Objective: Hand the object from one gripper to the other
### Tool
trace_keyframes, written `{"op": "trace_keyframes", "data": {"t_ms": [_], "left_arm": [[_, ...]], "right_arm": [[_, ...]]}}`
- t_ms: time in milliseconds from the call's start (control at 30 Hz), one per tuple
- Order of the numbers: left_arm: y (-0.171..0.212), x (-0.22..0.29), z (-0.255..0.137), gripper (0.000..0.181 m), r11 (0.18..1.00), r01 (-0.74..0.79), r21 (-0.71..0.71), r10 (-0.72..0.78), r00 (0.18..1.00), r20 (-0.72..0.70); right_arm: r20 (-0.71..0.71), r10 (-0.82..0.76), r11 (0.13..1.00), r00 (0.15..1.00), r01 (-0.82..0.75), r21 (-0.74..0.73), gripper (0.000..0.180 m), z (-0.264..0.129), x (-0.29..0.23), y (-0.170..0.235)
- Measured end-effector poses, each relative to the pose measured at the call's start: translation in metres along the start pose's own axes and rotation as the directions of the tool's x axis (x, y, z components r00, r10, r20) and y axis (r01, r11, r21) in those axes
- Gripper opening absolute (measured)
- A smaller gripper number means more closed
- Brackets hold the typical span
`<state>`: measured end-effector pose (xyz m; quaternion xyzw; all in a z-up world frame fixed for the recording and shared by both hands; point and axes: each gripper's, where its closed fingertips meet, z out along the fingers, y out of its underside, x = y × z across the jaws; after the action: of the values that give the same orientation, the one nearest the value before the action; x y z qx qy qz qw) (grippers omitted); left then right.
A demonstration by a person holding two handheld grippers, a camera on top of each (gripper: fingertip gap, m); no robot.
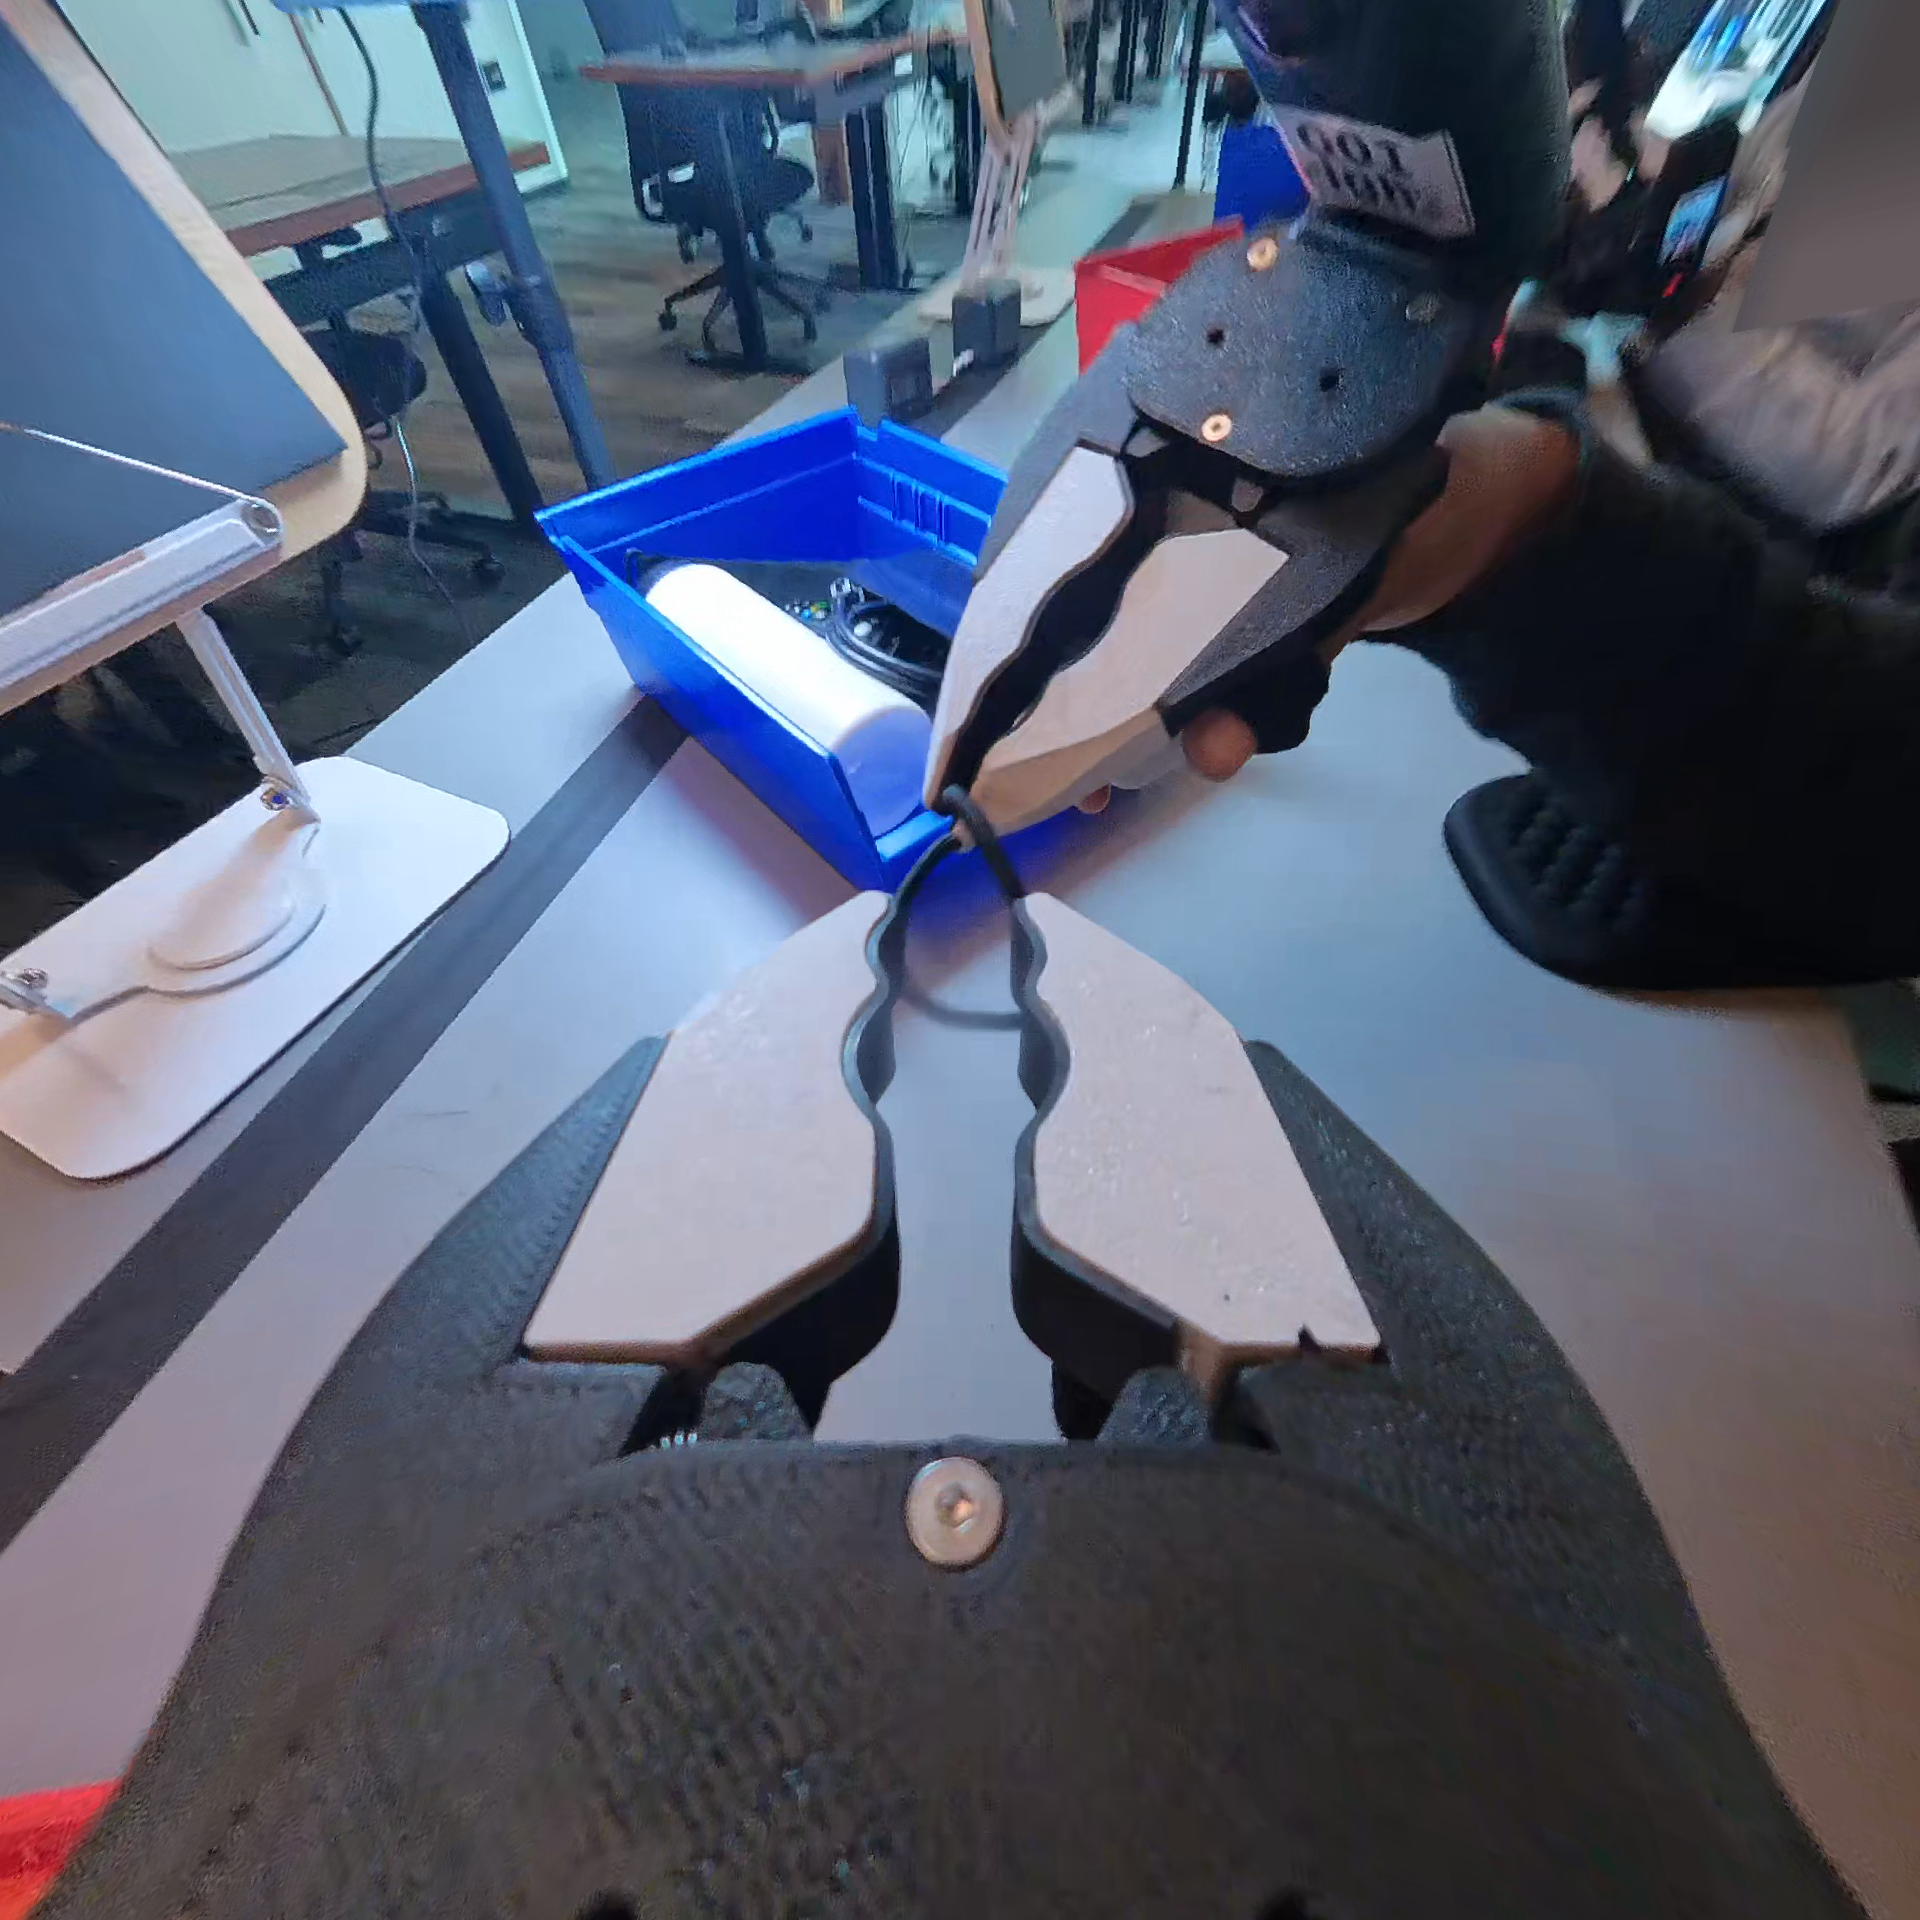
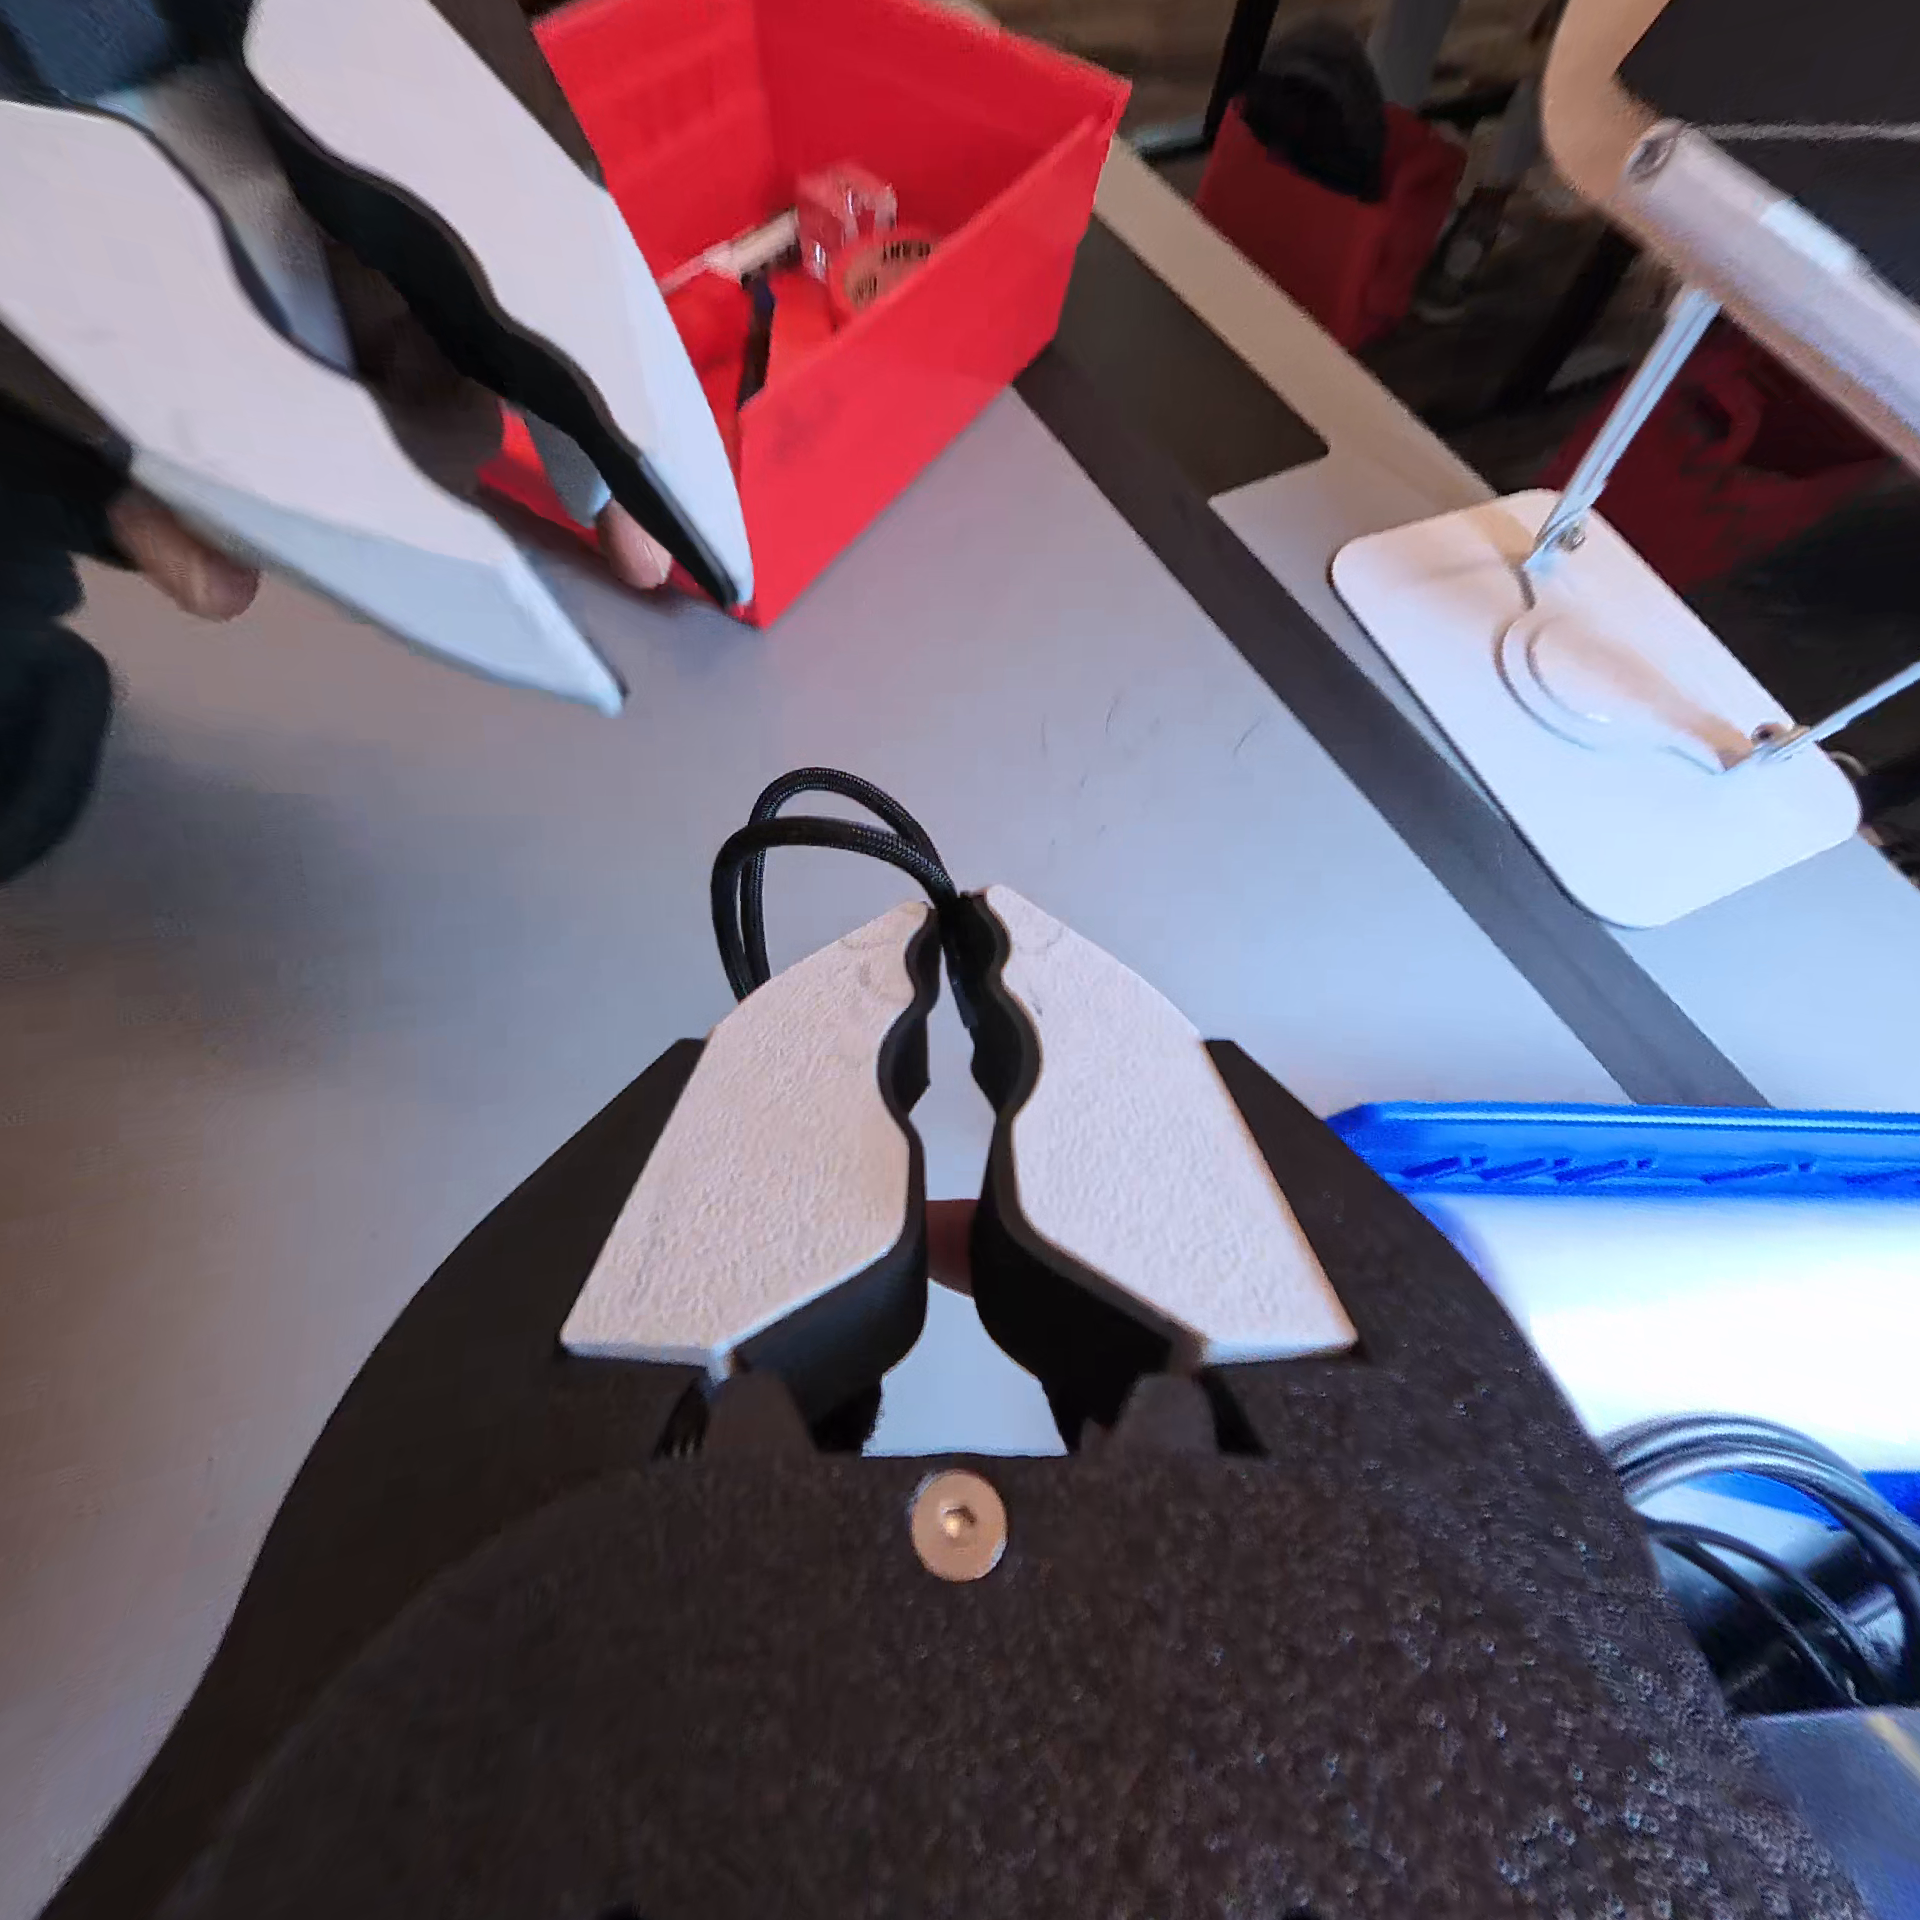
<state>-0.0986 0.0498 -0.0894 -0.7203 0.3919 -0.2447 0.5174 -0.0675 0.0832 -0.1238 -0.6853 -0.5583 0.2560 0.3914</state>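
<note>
A black braided cable loop (image 2: 821, 821) sticks out from the tips of my right gripper (image 2: 961, 914), which is shut on it above the grey table (image 2: 312, 935). In the left wrist view the right gripper (image 1: 961, 805) comes in from the upper right, and the loop (image 1: 961, 1003) shows in the gap between my left fingertips. My left gripper (image 1: 951, 920) is open with a wide gap. In the right wrist view the left gripper (image 2: 675, 644) is at the upper left, open, a short way from the loop and not touching it.
A blue bin (image 1: 727, 520) with a white cylinder (image 1: 790, 665) and coiled black cables stands just behind the right gripper, and shows at the lower right (image 2: 1621, 1143). A red bin (image 2: 883, 364) holds small items behind the left gripper. A white stand base (image 1: 229, 935) sits at the table's side. One gripper's finger ends stand about 7 centimeters off the other's.
</note>
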Motion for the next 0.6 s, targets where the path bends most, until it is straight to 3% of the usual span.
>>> {"op": "trace_keyframes", "data": {"t_ms": [167,267,367,467,600], "left_arm": [[0.029,0.008,0.031,0.022,0.975,-0.115,-0.19,0.133,0.987,0.085],[0.037,0.004,0.034,0.004,0.962,-0.142,-0.234,0.17,0.98,0.106],[0.035,0.003,0.029,0.004,0.97,-0.112,-0.216,0.132,0.988,0.082],[0.03,0.022,0.024,0.004,0.988,0.055,-0.147,-0.075,0.989,-0.13],[0.013,0.049,0.009,0.003,0.949,0.305,-0.083,-0.307,0.826,-0.473]], "right_arm": [[0.021,-0.079,0.994,0.997,0.081,-0.08,0.003,0.01,-0.017,0.009],[0.055,-0.091,0.992,0.994,0.096,-0.08,0.003,0.009,-0.024,0.008],[0.136,-0.098,0.994,0.986,0.104,-0.032,0.003,0.002,-0.031,0.004],[0.237,-0.148,0.989,0.96,0.146,0.027,0.003,-0.007,-0.043,0.002],[0.365,-0.274,0.961,0.89,0.233,0.152,0.003,-0.025,-0.065,-0.001]]}}
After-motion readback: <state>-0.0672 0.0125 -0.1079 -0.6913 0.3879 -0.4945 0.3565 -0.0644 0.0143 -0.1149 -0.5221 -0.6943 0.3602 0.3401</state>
